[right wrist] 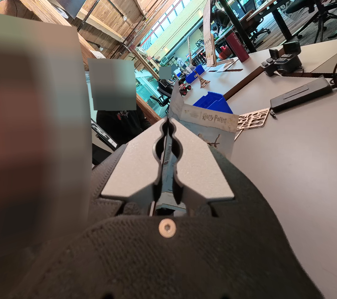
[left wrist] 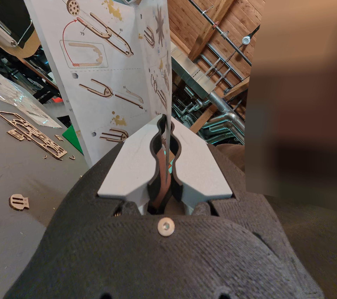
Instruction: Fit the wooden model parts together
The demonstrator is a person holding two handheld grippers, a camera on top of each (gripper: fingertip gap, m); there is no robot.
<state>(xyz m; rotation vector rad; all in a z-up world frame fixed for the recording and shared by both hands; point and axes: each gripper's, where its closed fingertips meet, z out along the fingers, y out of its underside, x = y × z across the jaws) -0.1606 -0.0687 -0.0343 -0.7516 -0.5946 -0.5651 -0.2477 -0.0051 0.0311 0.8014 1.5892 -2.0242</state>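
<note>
My left gripper (left wrist: 166, 126) is clamped on the white printed instruction booklet (left wrist: 102, 64), lifted off the grey tabletop (left wrist: 27, 177) with its diagram pages fanned open upright. My right gripper (right wrist: 167, 122) pinches the same booklet's pale blue cover edge (right wrist: 209, 122). The wooden model parts lie untouched on the table: a laser-cut plywood sheet with round cut-outs (left wrist: 36, 133), a small loose slotted plywood piece (left wrist: 18, 202) nearer me, and a second cut plywood fret (right wrist: 253, 120) beside a blue plastic bin (right wrist: 213, 101).
</note>
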